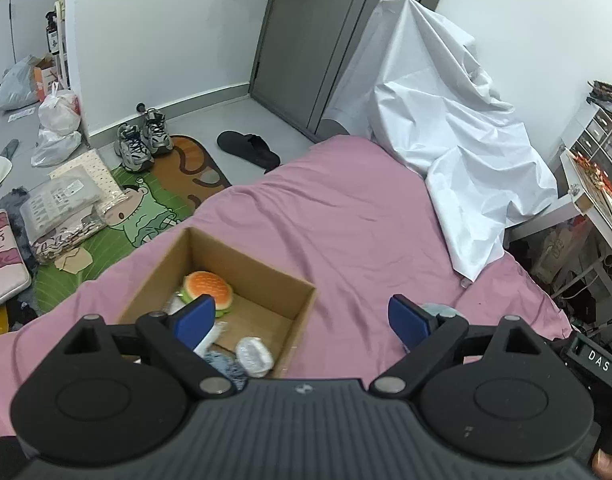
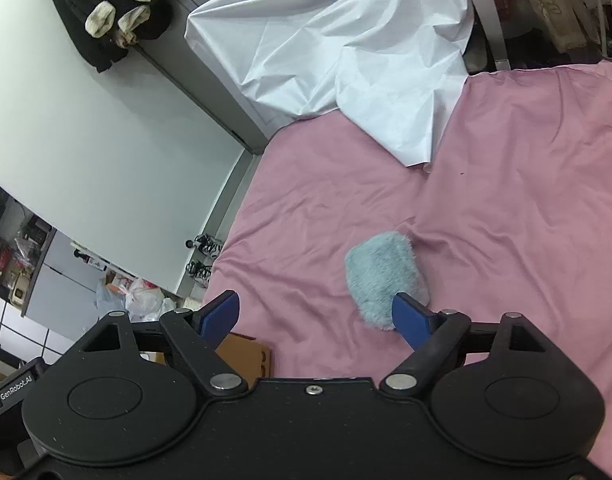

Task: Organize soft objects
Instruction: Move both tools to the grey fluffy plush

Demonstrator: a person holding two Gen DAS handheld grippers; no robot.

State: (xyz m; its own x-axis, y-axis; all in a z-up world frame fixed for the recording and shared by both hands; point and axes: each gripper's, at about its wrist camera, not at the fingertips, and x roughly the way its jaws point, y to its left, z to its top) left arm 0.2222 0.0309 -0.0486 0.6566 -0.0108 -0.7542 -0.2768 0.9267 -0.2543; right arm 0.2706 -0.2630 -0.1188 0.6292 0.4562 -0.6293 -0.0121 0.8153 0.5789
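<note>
Left gripper (image 1: 302,320): jaws spread wide, empty, above cardboard box (image 1: 294,280) holding burger plush (image 1: 208,290). Right gripper (image 2: 316,316): jaws apart, empty, just before blue furry plush (image 2: 384,276) lying on pink bedsheet (image 2: 526,160). Beyond: white sheet (image 2: 346,40).

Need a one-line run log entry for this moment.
left gripper: open, over cardboard box | box: burger plush inside | right gripper: open, empty | blue fuzzy toy: on pink bedsheet

My left gripper (image 1: 304,322) hangs with jaws spread wide, one blue pad (image 1: 196,318) over the cardboard box (image 1: 266,280); my right gripper (image 2: 316,316) is spread wide too, beside that box, empty
</note>
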